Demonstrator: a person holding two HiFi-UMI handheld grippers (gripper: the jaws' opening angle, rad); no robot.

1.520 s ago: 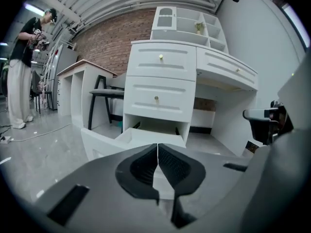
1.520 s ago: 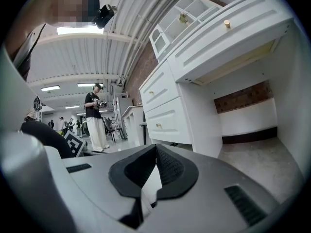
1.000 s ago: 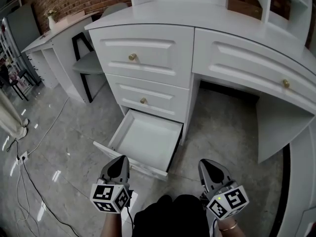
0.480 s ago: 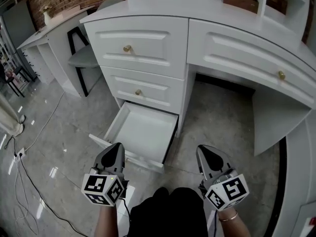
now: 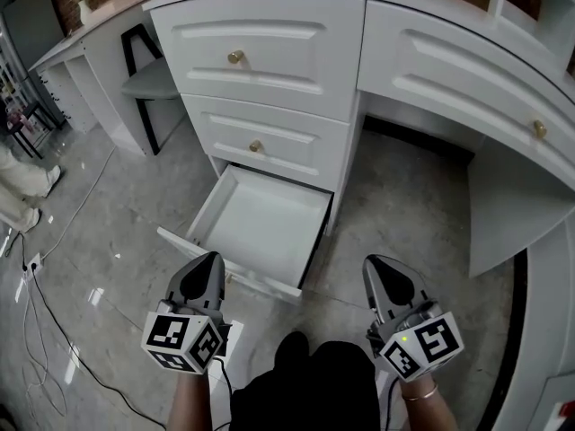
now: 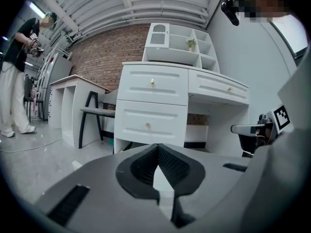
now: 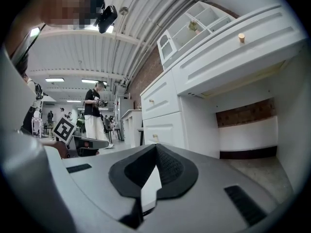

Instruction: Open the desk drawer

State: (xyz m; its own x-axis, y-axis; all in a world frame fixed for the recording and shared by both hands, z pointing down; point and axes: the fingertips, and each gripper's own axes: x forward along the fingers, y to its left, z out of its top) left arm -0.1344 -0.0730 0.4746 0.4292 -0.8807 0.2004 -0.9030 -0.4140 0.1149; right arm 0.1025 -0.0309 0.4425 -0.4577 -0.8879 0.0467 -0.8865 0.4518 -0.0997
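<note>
The white desk has a stack of three drawers on its left side. Its bottom drawer stands pulled out over the floor, its inside bare. The top drawer and the middle drawer above it are closed, each with a brass knob. My left gripper hovers just in front of the open drawer's front panel, apart from it, shut and holding nothing. My right gripper is level with it to the right, over the floor, also shut and holding nothing. In the left gripper view the left gripper points at the drawer stack.
A wide closed drawer spans the kneehole at right. A black-framed chair stands left of the desk. Cables trail over the grey floor at left. A person stands far left.
The bottom drawer stays open and both grippers keep their places in front of it. Only the head view has shifted a little, and a person's legs now show at the left edge.
</note>
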